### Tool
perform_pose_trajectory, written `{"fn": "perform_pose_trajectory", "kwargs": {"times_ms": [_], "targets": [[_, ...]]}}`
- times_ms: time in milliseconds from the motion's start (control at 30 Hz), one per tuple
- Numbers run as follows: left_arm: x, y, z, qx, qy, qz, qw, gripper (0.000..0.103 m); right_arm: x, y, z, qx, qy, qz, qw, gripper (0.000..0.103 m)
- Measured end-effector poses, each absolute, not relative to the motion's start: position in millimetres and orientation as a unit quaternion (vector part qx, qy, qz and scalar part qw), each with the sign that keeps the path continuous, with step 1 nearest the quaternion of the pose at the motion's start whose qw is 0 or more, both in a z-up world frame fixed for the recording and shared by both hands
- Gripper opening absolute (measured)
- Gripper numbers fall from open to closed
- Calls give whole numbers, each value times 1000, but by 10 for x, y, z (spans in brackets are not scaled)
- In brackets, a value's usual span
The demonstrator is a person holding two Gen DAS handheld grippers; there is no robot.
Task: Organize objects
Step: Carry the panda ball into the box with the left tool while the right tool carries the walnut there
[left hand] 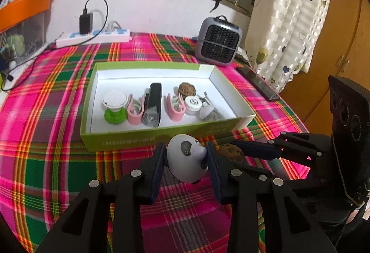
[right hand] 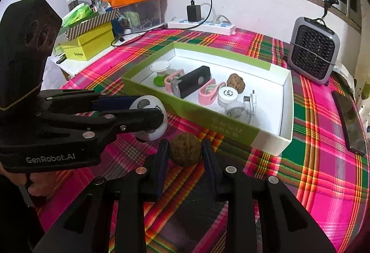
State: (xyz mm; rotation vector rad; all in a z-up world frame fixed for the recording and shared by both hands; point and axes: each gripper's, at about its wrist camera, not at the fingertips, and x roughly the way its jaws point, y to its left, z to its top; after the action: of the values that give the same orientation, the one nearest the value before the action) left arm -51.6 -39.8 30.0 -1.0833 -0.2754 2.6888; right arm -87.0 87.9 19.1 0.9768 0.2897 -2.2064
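My left gripper is shut on a white panda-faced ball, its pads pressing both sides, low over the plaid cloth in front of the green box. In the right wrist view the same ball shows between the left gripper's fingers. My right gripper is shut on a brown walnut, just right of the ball and near the box's front wall. The walnut also appears at the right gripper's fingertip. The box holds a second walnut, pink clips, a black device and small white parts.
A grey fan heater stands behind the box at the right. A dark phone lies near the table's right edge. A white power strip with charger runs along the back wall. Stacked boxes crowd the left.
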Motion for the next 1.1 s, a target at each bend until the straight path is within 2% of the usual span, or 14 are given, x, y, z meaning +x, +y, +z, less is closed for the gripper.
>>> {"fn": "perform_pose_trajectory", "kwargs": {"times_ms": [567,1100], "targets": [[-560,-331,574,-338,-69,931,114,34,-925,943,448,342,107,-871,335,30],[-956,-330,527,-345,-53,932,103,34,-1292,1022,462,339,103,-880,316,30]]}}
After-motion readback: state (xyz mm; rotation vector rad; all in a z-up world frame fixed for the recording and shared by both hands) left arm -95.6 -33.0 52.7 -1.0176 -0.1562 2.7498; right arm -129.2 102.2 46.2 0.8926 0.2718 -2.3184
